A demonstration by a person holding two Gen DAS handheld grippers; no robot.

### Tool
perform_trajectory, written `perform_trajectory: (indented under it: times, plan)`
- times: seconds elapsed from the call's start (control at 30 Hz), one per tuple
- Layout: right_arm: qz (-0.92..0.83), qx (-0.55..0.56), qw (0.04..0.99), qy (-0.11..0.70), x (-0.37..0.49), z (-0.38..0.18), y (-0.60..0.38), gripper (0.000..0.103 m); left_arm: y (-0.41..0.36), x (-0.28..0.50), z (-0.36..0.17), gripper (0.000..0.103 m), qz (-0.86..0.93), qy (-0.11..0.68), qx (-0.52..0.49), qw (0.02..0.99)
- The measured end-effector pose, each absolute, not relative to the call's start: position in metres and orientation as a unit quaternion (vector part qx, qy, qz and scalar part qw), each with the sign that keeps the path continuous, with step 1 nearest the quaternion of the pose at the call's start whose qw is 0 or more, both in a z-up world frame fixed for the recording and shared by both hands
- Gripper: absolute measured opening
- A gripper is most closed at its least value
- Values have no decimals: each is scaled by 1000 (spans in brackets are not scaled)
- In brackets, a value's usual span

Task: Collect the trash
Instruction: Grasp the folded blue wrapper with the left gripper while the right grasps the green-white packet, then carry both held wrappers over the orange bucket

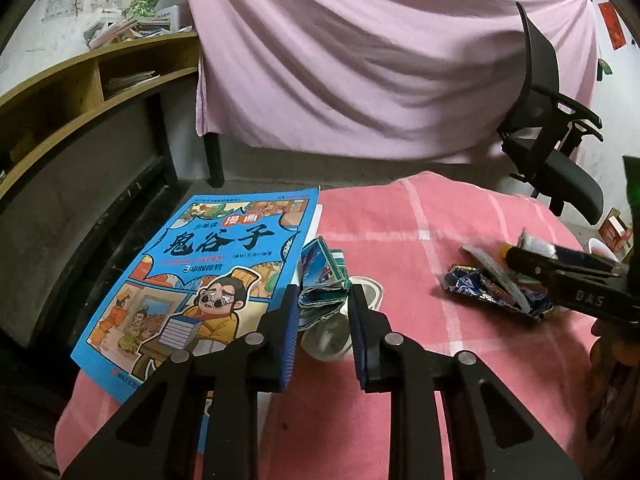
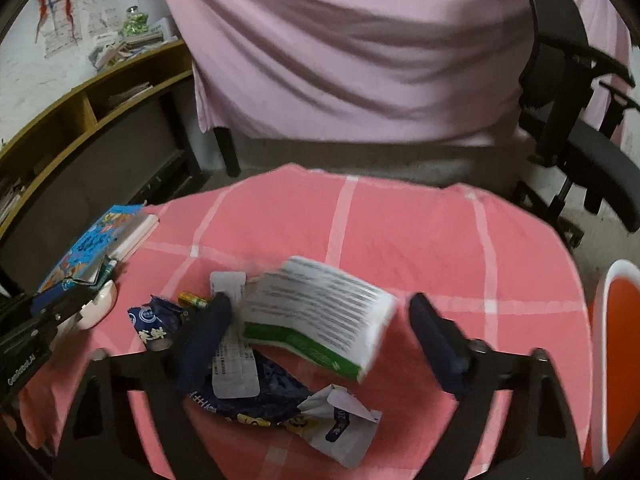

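Observation:
On the pink checked tablecloth (image 1: 440,220), my left gripper (image 1: 322,296) is shut on a crumpled blue-green carton (image 1: 320,276). A clear plastic cup (image 1: 326,340) lies just under it. In the right wrist view my right gripper (image 2: 320,300) stands open around a white and green box (image 2: 316,316); a gap shows between the box and the right finger. Below the box lies a heap of trash: a dark blue wrapper (image 2: 156,320), a white slip (image 2: 234,376) and a torn white packet (image 2: 340,424). That heap (image 1: 492,288) also shows in the left wrist view.
A blue comic book (image 1: 208,280) lies at the cloth's left edge. A black office chair (image 1: 552,152) stands beyond the table on the right, a pink draped sheet (image 1: 360,60) behind, a wooden shelf (image 1: 80,92) to the left. An orange and white container (image 2: 620,320) sits at the right.

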State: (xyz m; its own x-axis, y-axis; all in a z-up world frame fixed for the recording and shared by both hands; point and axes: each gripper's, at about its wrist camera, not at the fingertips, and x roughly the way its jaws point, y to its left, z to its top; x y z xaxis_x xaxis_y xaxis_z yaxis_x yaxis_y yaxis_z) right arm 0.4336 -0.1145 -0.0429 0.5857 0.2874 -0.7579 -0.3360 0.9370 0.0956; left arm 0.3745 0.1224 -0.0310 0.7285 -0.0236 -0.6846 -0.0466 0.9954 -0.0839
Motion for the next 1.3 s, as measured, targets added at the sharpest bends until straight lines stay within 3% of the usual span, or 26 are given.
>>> perform_trajectory:
  times: [0.23,0.5,0.87,1.3]
  plan:
    - [194,-16,893,405,421,-36,-123,76,117,359,-19,20,5,341,-62,938]
    - [212,0,924,318,386,-1,-144,76,95,343,15,20,-11,288,-82,954]
    - [199,11,965,173,341,72,-202,76,24,324,85,20,-72,187,-76,977]
    - [113,26,986,123,315,99,-298,77,-82,323,124,20,-160,152,-52,974]
